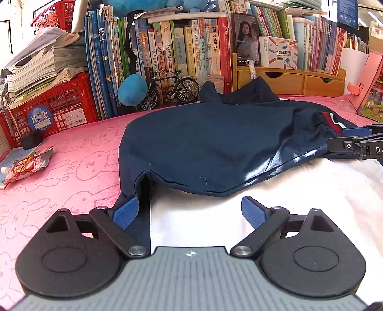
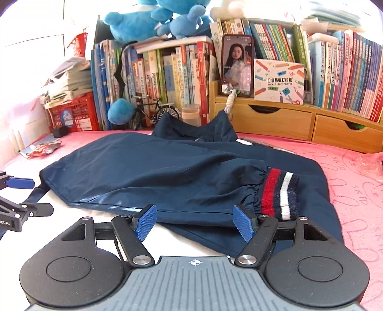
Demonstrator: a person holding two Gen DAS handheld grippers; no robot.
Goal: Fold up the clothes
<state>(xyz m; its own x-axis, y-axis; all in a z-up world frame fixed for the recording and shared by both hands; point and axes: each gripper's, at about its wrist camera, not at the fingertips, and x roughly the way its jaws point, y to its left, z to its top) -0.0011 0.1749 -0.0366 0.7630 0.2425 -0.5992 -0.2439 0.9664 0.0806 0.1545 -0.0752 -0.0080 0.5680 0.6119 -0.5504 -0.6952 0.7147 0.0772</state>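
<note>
The left claw stands open above the near edge of a navy jacket, its blue pads spread wide with nothing pressed between them; one pad sits beside a fold of navy cloth, the other over the white lining. The right claw is likewise open, its pads apart over the jacket's lower hem, gripping nothing, with the sleeve's red, white and navy striped cuff just beside its right finger. The jacket lies spread across the middle of a pink tabletop printed with rabbit outlines, its collar raised at the far side. Each claw shows at the edge of the other's view. Behind the jacket runs a row of books, a phone propped on wooden drawers, a model bicycle, blue plush toys and a red crate. A crumpled snack packet lies on the tabletop, well apart from the jacket.
</note>
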